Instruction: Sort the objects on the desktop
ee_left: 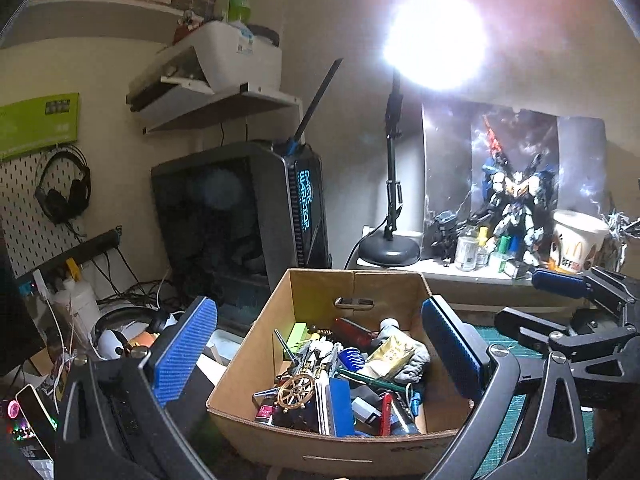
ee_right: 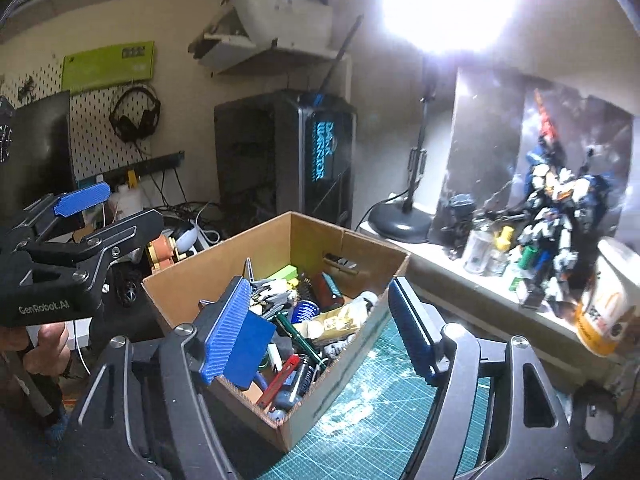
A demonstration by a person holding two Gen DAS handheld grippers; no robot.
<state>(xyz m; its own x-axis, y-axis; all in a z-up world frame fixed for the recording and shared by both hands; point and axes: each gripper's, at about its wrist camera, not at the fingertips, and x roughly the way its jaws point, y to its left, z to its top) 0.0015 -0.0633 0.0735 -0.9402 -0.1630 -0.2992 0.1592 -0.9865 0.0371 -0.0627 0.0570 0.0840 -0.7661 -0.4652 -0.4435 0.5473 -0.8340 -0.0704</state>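
Both tools, the left tool [ee_left: 320, 344] and right tool [ee_right: 320, 330], hang released and empty above the crammed cardboard box [ee_left: 320, 446], which gathers the bench clutter

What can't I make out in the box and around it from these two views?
- Lower contents of the cardboard box: both views, buried under the pile.
- Lamp head: both views, lost in glare.
- Box's front face: left wrist view, cut by the bottom edge.
- Cutting mat: mostly covered by the right claw.
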